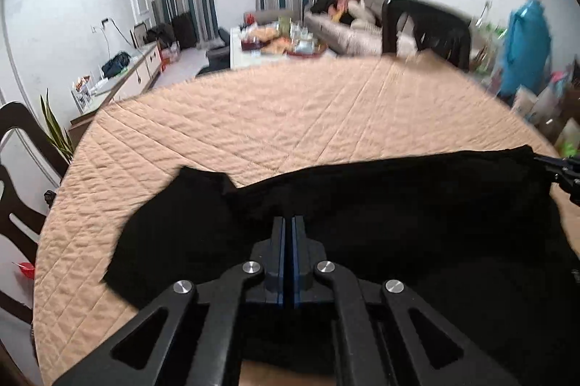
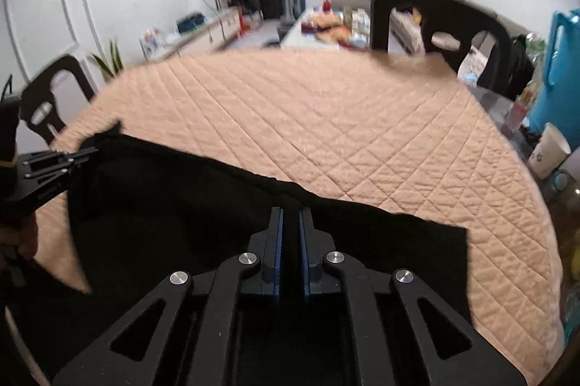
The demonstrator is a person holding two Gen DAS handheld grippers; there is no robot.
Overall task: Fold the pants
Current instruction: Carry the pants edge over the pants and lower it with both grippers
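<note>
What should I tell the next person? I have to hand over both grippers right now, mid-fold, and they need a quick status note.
Left gripper: shut on the far edge of the black pants.
Right gripper: shut on that same edge, further toward the right.
Pants: spread across the near side of the table, on its quilted peach cover, the gripped edge apparently raised between the two grippers.
Done: both grips taken.
Left: carry the held edge over to make the fold, lay it flat, release, then any further folds.
Nearby: a paper cup stands by the table's right rim.
</note>
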